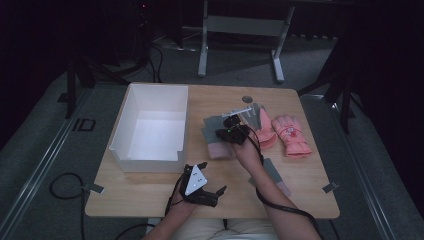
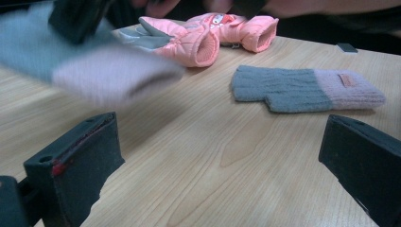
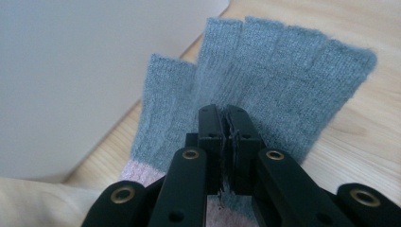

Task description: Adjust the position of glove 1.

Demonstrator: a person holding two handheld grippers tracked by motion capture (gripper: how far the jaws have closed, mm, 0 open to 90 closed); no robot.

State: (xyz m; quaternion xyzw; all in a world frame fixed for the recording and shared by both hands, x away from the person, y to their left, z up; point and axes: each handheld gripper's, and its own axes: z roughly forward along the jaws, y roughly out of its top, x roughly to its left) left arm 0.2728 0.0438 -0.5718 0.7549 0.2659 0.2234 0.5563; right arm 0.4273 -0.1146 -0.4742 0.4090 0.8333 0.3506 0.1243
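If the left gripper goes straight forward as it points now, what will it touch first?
Probably the grey knit glove lying flat on the table, with the pink gloves behind; depth is hard to judge.

No writing can be read anywhere. The grey knit glove (image 2: 302, 90) carries a small patch on its pink cuff, too blurred to make out.

Dim surroundings, lit tabletop, blurred foreground.

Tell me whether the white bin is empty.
Empty as far as visible: the white bin shows a bare floor in the high view; both grey gloves are outside it.
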